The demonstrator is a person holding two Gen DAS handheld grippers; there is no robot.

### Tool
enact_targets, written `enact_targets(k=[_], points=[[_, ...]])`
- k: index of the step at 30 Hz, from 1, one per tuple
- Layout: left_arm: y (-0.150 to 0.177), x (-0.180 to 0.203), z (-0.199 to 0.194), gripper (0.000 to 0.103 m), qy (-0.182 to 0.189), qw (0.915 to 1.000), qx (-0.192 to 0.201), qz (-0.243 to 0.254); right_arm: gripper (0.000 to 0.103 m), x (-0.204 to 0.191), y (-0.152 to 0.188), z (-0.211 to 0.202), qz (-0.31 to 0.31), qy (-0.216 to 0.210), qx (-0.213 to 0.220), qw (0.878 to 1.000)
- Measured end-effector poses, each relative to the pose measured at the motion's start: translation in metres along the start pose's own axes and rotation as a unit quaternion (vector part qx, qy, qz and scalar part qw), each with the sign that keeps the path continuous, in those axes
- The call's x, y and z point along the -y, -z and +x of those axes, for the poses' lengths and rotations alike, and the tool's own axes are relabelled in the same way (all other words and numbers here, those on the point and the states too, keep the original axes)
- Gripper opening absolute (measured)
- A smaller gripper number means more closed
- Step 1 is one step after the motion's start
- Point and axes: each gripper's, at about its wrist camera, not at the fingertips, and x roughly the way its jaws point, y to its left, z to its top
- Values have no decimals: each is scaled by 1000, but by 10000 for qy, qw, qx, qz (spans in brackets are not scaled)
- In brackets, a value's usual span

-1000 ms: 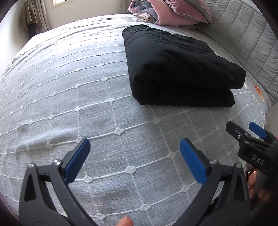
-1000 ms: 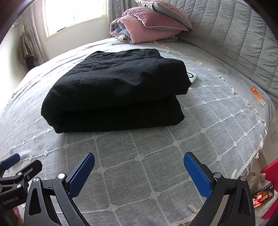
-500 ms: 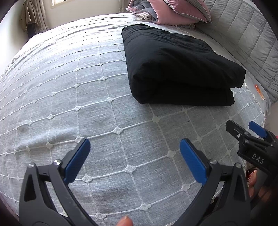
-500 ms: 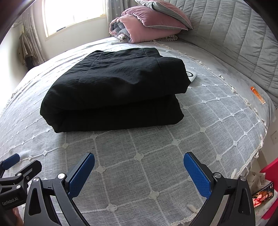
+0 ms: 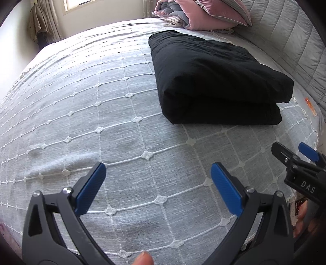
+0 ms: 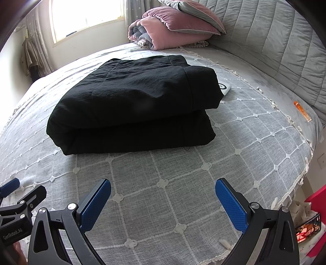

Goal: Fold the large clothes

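Home bedroom, bed (image 6: 254, 126), pillows (image 6: 183, 22), window (image 6: 85, 14)

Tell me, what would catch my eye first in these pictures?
A thick, folded black garment lies in the middle of a bed covered with a grey bedspread stitched in white squares. Nearest the cameras, the left gripper and the right gripper both gape open with blue pads, holding nothing. At the head of the bed, pink pillows are piled by a bright window.

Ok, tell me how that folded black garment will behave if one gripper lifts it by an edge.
The black garment looks soft and thickly layered, so it would probably sag and unfold. Its bulk suggests some weight. Lying flat on the bedspread, it shouldn't roll.
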Motion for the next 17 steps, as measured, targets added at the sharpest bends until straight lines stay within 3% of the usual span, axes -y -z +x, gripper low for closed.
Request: enact_targets(k=[17], points=[[1,-5,-1,102,-81,9999,12,-122,103,-4,0,1,41,0,-20,10000]])
